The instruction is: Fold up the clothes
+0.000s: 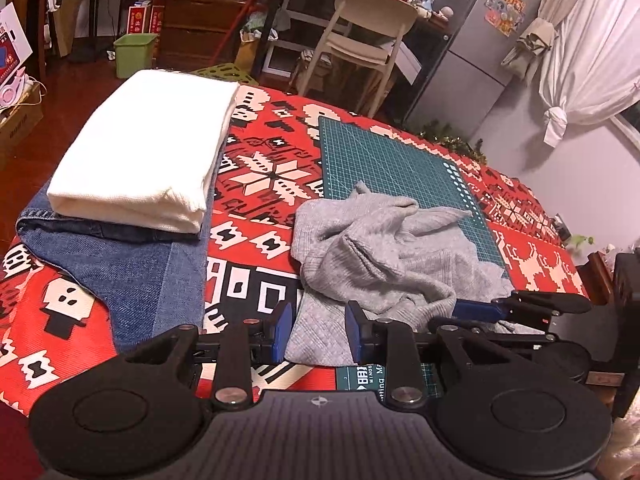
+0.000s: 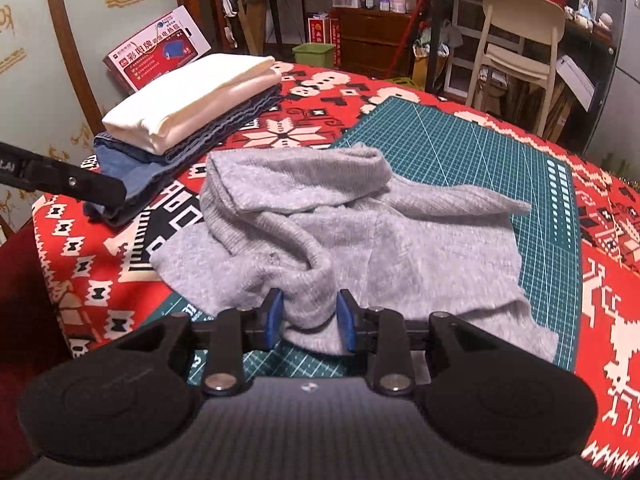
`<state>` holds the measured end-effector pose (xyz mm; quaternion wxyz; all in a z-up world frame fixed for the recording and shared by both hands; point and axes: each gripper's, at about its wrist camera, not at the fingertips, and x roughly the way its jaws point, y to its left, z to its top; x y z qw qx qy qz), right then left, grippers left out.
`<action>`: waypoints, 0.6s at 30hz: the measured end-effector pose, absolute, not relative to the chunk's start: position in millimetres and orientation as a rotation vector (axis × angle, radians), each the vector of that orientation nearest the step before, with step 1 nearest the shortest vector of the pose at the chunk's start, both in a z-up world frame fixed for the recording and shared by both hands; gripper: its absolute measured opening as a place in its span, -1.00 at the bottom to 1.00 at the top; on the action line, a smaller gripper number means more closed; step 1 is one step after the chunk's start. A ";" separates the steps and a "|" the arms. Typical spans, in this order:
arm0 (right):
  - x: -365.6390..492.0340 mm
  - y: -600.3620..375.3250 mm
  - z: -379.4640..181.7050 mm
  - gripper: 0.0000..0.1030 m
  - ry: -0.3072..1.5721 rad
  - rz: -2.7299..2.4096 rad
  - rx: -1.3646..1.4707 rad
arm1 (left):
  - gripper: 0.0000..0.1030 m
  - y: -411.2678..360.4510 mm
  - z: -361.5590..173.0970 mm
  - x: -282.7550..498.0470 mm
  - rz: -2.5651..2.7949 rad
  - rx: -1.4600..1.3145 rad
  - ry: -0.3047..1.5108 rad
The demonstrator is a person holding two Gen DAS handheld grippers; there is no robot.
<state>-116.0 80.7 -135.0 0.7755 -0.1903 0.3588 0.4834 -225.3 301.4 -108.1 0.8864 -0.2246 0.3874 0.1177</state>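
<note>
A crumpled grey sweater [image 1: 380, 252] lies partly on a green cutting mat [image 1: 392, 160], near the table's front edge. My left gripper [image 1: 319, 332] is open and low at that edge, with a flat bit of the sweater's hem showing between its blue pads [image 1: 285, 330]. It enters the right wrist view as a black bar, the left gripper [image 2: 80, 184], left of the sweater and apart from it. My right gripper [image 2: 310, 322] has a bunched fold of the grey sweater [image 2: 360, 232] filling the gap between its pads. The right gripper [image 1: 480, 310] reaches the sweater's right side.
A folded white garment [image 1: 148, 152] lies on folded jeans [image 1: 152, 272] at the left of the red patterned tablecloth [image 1: 260, 168]. A red box [image 2: 160, 52] stands behind that stack. Beyond the table are a cream chair [image 1: 360, 40], a green bin [image 1: 134, 54] and a fridge [image 1: 492, 40].
</note>
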 end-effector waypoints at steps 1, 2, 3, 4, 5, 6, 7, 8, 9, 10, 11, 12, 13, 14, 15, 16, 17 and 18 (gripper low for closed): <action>-115.8 82.3 -135.9 -0.36 0.770 1.046 -0.418 | -0.45 301.0 -108.3 -225.2 0.245 -0.465 0.808; -114.6 84.7 -137.2 -0.36 0.770 1.043 -0.421 | -0.45 300.5 -108.4 -224.9 0.245 -0.463 0.810; -113.3 85.6 -137.7 -0.37 0.775 1.048 -0.412 | -0.45 300.0 -108.4 -224.6 0.244 -0.461 0.812; -112.0 86.2 -138.1 -0.45 0.781 1.055 -0.402 | -0.45 299.5 -108.5 -224.3 0.244 -0.459 0.814; -112.2 85.4 -137.0 -0.76 0.778 1.055 -0.395 | -0.45 299.0 -108.6 -224.0 0.243 -0.457 0.816; -112.6 84.3 -135.6 -0.81 0.774 1.055 -0.388 | -0.45 298.5 -108.5 -223.9 0.243 -0.455 0.817; -113.0 83.2 -134.3 -0.81 0.770 1.055 -0.381 | -0.45 297.8 -108.1 -224.0 0.243 -0.452 0.817; -113.4 80.0 -131.6 -0.82 0.766 1.046 -0.376 | -0.45 297.4 -107.7 -224.1 0.243 -0.450 0.817; -113.7 76.5 -128.8 -0.83 0.763 1.036 -0.370 | -0.45 297.4 -107.4 -224.1 0.243 -0.448 0.817; -113.2 70.4 -125.3 -0.83 0.767 1.027 -0.358 | -0.45 297.5 -107.0 -224.1 0.242 -0.446 0.817; -112.7 63.1 -122.2 -0.83 0.768 1.017 -0.352 | -0.45 297.8 -106.5 -224.0 0.242 -0.443 0.817; -112.3 55.6 -119.2 -0.83 0.769 1.007 -0.347 | -0.45 298.0 -106.0 -223.8 0.241 -0.440 0.817; -111.8 48.1 -116.3 -0.83 0.770 0.997 -0.342 | -0.45 298.2 -105.5 -223.6 0.241 -0.437 0.816; -111.5 39.4 -113.6 -0.83 0.768 0.984 -0.343 | -0.45 298.1 -105.1 -223.0 0.239 -0.434 0.816; -110.7 28.4 -111.0 -0.83 0.769 0.967 -0.345 | -0.45 297.5 -105.1 -221.5 0.236 -0.430 0.817; -109.7 18.4 -109.3 -0.83 0.772 0.947 -0.343 | -0.45 296.8 -105.1 -219.9 0.232 -0.425 0.818; -108.6 8.6 -107.7 -0.83 0.775 0.926 -0.341 | -0.45 296.2 -105.1 -218.3 0.229 -0.420 0.819; -107.1 -1.2 -106.7 -0.83 0.778 0.907 -0.336 | -0.45 295.6 -105.1 -216.7 0.225 -0.416 0.820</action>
